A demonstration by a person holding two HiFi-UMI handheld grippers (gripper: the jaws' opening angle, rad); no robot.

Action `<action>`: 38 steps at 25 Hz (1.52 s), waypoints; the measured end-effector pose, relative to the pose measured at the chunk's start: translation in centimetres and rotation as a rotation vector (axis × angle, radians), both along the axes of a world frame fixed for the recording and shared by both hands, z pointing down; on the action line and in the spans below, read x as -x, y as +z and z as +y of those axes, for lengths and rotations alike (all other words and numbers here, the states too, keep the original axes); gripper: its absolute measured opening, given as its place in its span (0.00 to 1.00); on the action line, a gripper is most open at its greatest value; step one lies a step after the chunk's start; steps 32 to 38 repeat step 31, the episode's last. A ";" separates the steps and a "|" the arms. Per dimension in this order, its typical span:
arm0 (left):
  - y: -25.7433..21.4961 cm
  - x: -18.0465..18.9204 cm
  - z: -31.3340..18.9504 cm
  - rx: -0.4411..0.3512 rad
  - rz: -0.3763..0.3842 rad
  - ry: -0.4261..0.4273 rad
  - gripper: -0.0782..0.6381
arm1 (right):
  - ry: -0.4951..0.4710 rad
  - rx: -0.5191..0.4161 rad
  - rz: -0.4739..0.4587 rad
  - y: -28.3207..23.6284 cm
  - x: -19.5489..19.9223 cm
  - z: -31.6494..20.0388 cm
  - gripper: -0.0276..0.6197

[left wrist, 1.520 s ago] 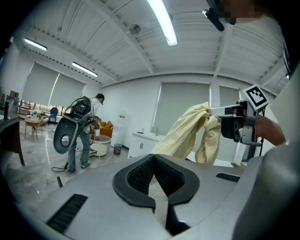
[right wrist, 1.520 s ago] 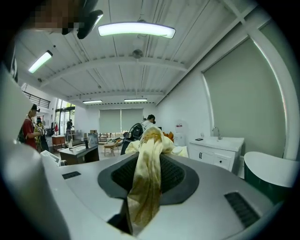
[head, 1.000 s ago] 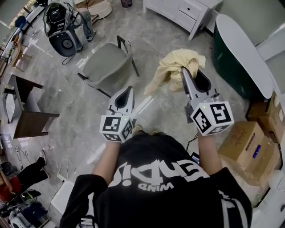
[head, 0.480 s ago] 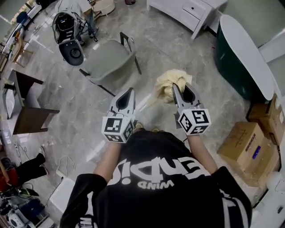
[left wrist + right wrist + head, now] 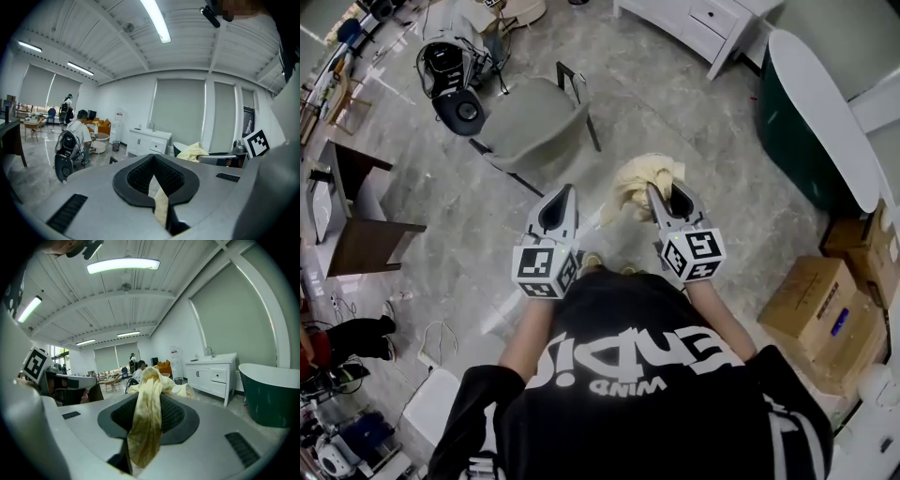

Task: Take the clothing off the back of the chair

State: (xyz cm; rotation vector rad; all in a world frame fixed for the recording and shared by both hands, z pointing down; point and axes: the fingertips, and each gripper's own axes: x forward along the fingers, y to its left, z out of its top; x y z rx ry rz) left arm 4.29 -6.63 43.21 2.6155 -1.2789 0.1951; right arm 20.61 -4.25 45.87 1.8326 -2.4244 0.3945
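Note:
My right gripper (image 5: 662, 194) is shut on a pale yellow piece of clothing (image 5: 642, 177), which hangs bunched over the grey floor, clear of the chair. In the right gripper view the clothing (image 5: 147, 420) drapes out from between the black pads and hides the gripper (image 5: 151, 397) tips. The grey chair (image 5: 528, 118) stands at the upper left with a bare back. My left gripper (image 5: 568, 191) is level beside the right one, its tips together, with no cloth on it in the head view. From the left gripper (image 5: 152, 157) view, the clothing (image 5: 194, 152) shows at the right.
A white cabinet (image 5: 698, 21) stands at the top and a dark green tub (image 5: 802, 117) at the right, with cardboard boxes (image 5: 825, 309) below it. A dark wooden table (image 5: 361, 239) is at the left. A black wheeled machine (image 5: 450, 80) sits beyond the chair.
My right gripper has come down and in toward the body with the clothing still in it. The left gripper has hardly shifted.

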 end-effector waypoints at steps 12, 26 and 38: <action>-0.1 0.4 0.3 -0.009 -0.005 -0.020 0.13 | -0.020 -0.010 0.028 -0.1 0.5 0.0 0.23; -0.4 0.7 0.5 -0.010 0.001 -0.015 0.13 | -0.019 0.006 0.030 -0.1 0.9 0.3 0.23; -0.1 1.0 0.5 -0.007 0.002 -0.015 0.13 | -0.017 0.012 0.035 0.2 1.2 0.3 0.23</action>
